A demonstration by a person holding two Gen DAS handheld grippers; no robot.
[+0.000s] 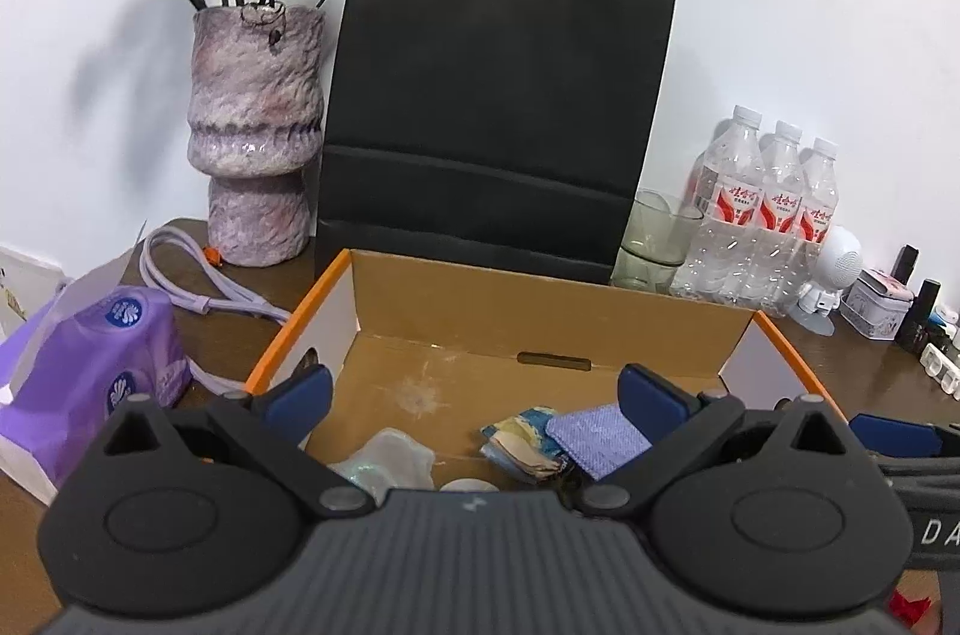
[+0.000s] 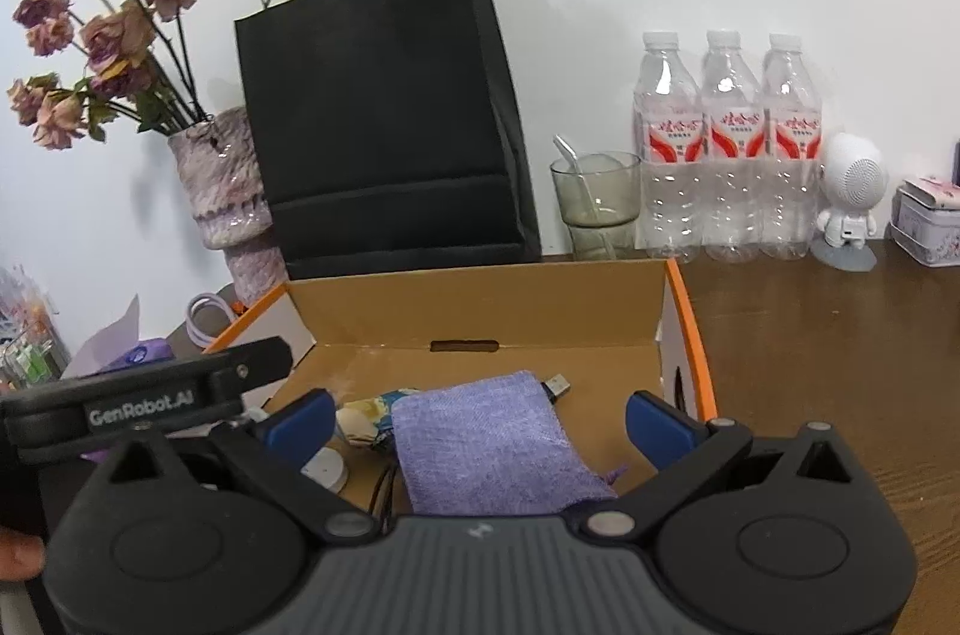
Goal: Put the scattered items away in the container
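Cardboard box (image 2: pixel 480 299), lower centre of frame: we count inside it a purple cloth pouch (image 2: pixel 492 443), patterned fabric (image 1: pixel 525 440), a USB plug (image 2: pixel 558 386) and a white disc (image 2: pixel 324 467). Left gripper (image 1: pixel 474 395) and right gripper (image 2: pixel 480 419) hang spread wide, empty, above it. We judge tidying nearly done; a lilac cable (image 1: pixel 180 275) at left remains outside.

Likely a home, wooden table (image 2: pixel 840 335), dried roses in vase (image 1: pixel 255 125), water bottles (image 2: pixel 726 143), tissue pack (image 1: pixel 108 371)
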